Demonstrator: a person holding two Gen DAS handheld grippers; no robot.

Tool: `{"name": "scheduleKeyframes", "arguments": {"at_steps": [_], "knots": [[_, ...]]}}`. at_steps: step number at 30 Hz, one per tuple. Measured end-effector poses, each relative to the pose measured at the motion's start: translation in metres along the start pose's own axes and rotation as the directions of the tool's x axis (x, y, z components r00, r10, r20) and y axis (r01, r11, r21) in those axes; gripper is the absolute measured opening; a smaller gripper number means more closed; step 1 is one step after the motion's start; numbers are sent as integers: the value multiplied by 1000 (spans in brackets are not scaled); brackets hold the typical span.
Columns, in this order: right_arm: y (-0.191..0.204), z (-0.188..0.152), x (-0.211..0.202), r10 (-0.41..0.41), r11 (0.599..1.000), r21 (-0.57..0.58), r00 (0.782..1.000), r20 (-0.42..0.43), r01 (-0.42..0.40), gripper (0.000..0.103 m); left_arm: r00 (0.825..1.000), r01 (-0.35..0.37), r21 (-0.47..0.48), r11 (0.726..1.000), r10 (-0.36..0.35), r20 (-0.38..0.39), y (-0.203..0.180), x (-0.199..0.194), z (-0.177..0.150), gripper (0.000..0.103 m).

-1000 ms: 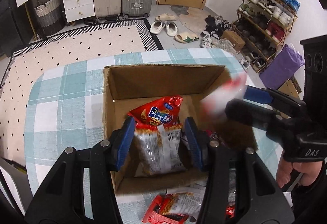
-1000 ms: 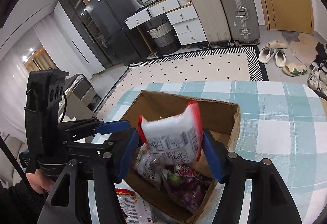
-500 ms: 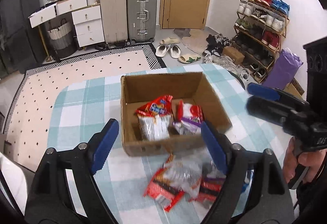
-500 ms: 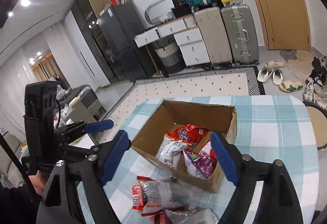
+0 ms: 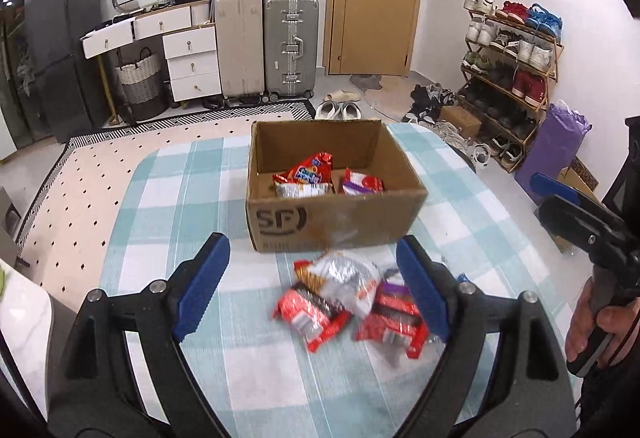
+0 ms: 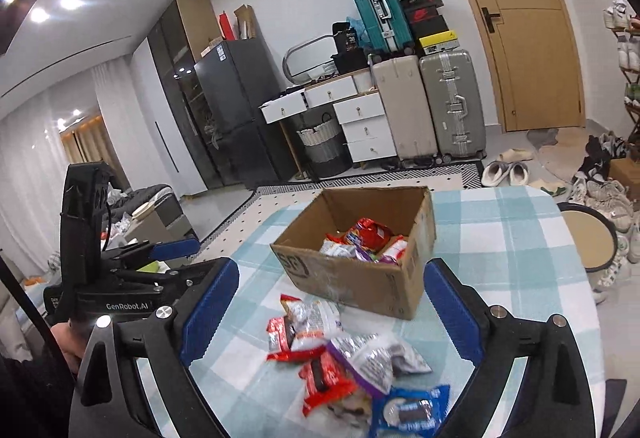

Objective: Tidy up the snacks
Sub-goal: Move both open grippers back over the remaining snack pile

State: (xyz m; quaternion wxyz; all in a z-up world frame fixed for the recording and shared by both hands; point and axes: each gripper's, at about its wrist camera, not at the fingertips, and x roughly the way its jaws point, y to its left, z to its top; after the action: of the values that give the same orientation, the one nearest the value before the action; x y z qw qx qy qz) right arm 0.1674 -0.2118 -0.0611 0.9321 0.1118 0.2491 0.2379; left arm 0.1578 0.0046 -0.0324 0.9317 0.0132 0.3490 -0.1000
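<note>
- Since 1 s ago: both claws have pulled back from the box, the packets they held now inside it.
- Left claw (image 5: 312,286) & right claw (image 6: 332,314): empty, jaws opening wide.
- Loose snacks (image 5: 352,302) piled on bench (image 5: 160,198) just ahead, still unsorted.
- Cardboard box (image 5: 332,222) beyond: several packets (image 5: 308,178) in; est. about half done.

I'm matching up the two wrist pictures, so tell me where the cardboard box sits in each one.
Left wrist view: the box is at centre, square-on, its printed front facing the camera, beyond the loose snack packets.
Right wrist view: the box is at centre, turned corner-on, beyond the packets.
Shared landmark: the grey suitcase by the back wall.
</note>
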Motion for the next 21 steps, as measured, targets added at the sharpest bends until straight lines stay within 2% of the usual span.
{"name": "scheduleKeyframes", "arguments": {"at_steps": [6,11,17,21], "knots": [[-6,-31,-24,-68,998,-13,998,3,68,98,1000,31,-13,999,-31,-4,-3,-8,-32,84],[-8,-57,-33,-102,995,-12,994,-24,102,99,1000,26,-21,999,-26,5,-5,-13,-54,84],[-15,-88,-27,-117,993,6,990,-83,118,99,997,51,-112,992,-43,68,9,-21,-80,85],[-27,-104,-11,-126,991,36,982,-139,133,99,998,30,-138,990,-23,56,14,-9,-93,92]]}}
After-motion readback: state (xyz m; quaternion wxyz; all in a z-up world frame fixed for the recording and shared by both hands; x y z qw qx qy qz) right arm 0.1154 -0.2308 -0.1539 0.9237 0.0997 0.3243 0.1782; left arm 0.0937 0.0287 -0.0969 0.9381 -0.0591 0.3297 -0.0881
